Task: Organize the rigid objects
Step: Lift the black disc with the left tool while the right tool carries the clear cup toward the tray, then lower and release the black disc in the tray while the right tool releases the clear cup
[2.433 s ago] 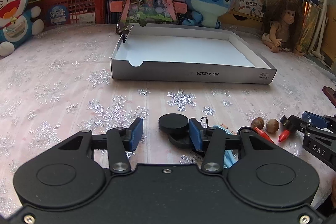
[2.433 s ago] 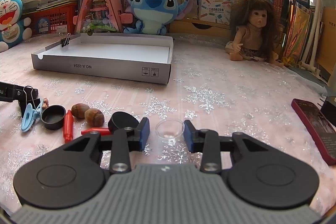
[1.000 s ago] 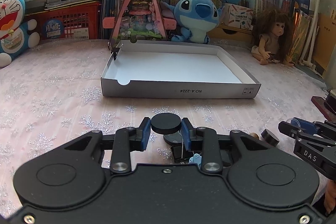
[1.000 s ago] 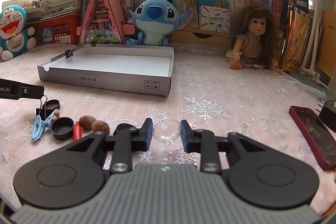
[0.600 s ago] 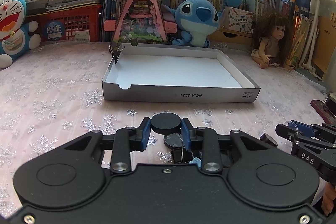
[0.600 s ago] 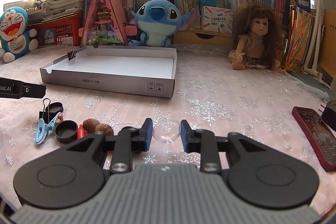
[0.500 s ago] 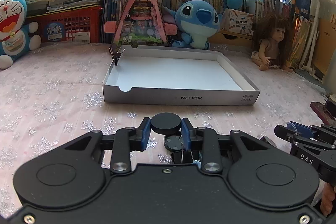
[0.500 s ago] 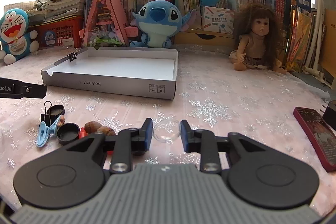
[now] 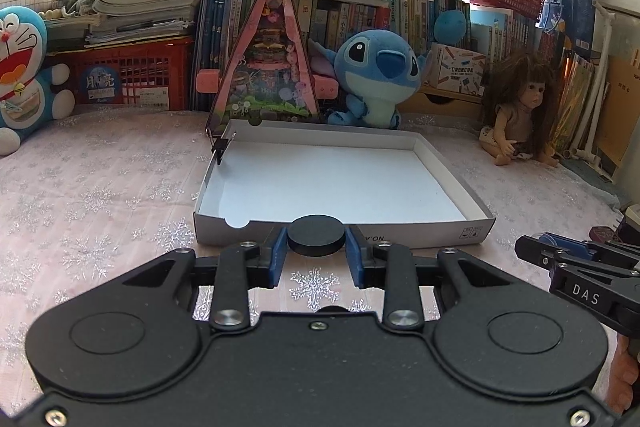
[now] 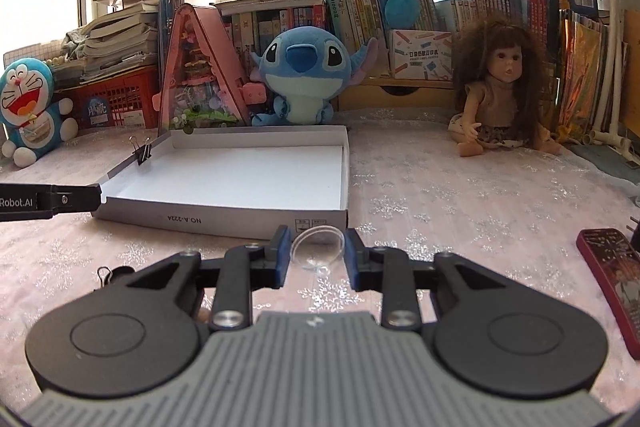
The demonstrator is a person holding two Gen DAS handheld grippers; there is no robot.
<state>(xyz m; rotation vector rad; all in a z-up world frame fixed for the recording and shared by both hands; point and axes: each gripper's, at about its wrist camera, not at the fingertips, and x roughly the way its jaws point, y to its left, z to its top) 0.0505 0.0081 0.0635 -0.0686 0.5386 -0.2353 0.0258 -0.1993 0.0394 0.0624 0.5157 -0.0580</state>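
My left gripper (image 9: 317,253) is shut on a round black lid (image 9: 316,234), held level above the cloth just before the front wall of the shallow white cardboard box (image 9: 420,234). My right gripper (image 10: 316,254) is shut on a small clear plastic cup (image 10: 318,247), also lifted, near the front right corner of the same box (image 10: 256,223). The box is bare inside, with a black binder clip (image 9: 219,151) on its left wall. The right gripper's fingers (image 9: 560,255) show at the right of the left wrist view. The left gripper's finger (image 10: 60,202) shows at the left of the right wrist view.
A binder clip (image 10: 105,274) lies on the snowflake tablecloth, partly hidden behind my right gripper. A dark red phone (image 10: 616,279) lies at the right. A doll (image 10: 500,99), a blue plush (image 10: 300,75), a pink triangular toy house (image 9: 268,67) and bookshelves stand behind the box.
Both grippers rose and moved toward the box with the lid and the cup. The small items on the cloth slipped out of sight beneath them.
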